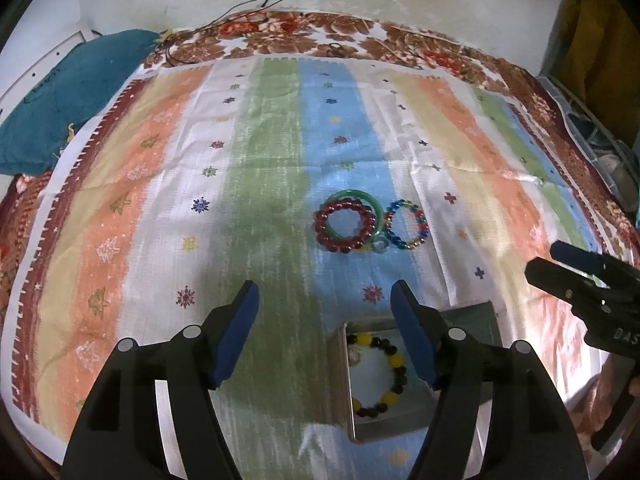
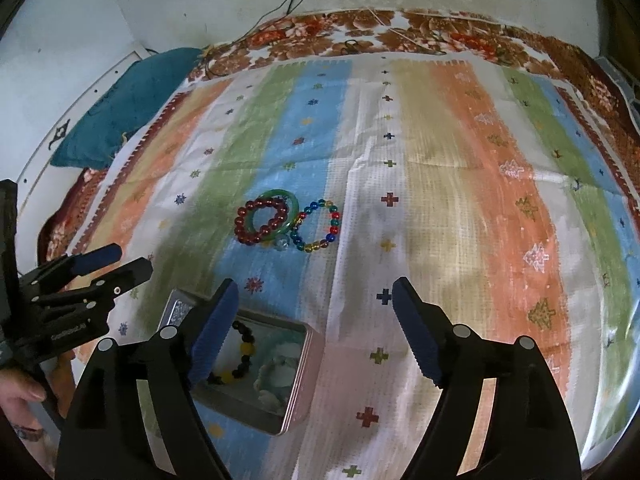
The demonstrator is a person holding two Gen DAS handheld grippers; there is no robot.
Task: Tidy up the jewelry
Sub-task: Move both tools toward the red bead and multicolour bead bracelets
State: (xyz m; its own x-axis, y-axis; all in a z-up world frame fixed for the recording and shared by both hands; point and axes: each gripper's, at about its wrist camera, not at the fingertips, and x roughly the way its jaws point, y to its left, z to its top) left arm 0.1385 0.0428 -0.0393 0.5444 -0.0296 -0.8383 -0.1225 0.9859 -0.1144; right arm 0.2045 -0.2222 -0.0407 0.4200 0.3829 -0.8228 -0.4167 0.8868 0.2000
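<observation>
left gripper [image 1: 324, 336]: jaws spread wide, nothing between them, blue pads facing each other; held above the near part of the striped cloth [image 1: 168, 184], its right finger over the tin.

right gripper [image 2: 314, 328]: jaws spread wide, holding nothing; above the near edge of the cloth, its left finger over the tin's left side. in the left wrist view it shows at the right edge, seen side-on.

open tin [image 1: 344, 376]: square metal box near the near edge of the cloth, lid standing up at its back. inside lies a black and yellow bead bracelet [image 1: 394, 364] on a pale lining; the right wrist view also shows a pale lump in the tin, too blurred to name.

red bead bracelet [image 1: 345, 225]: around the middle of the cloth, on the blue stripe, lying across a green bangle [image 1: 366, 196] and overlapping it.

multicolour bead bracelet [image 1: 408, 224]: just beside the bangle on its right, touching or nearly touching it.

small clear ring-like piece [image 1: 380, 245]: at the near side of the bangle, between the two beaded bracelets; detail too small to tell.

striped cloth: laid over a floral bedspread [image 1: 280, 36] that shows along the far and side edges.

teal cushion [image 1: 68, 96]: at the far left corner, off the cloth.
</observation>
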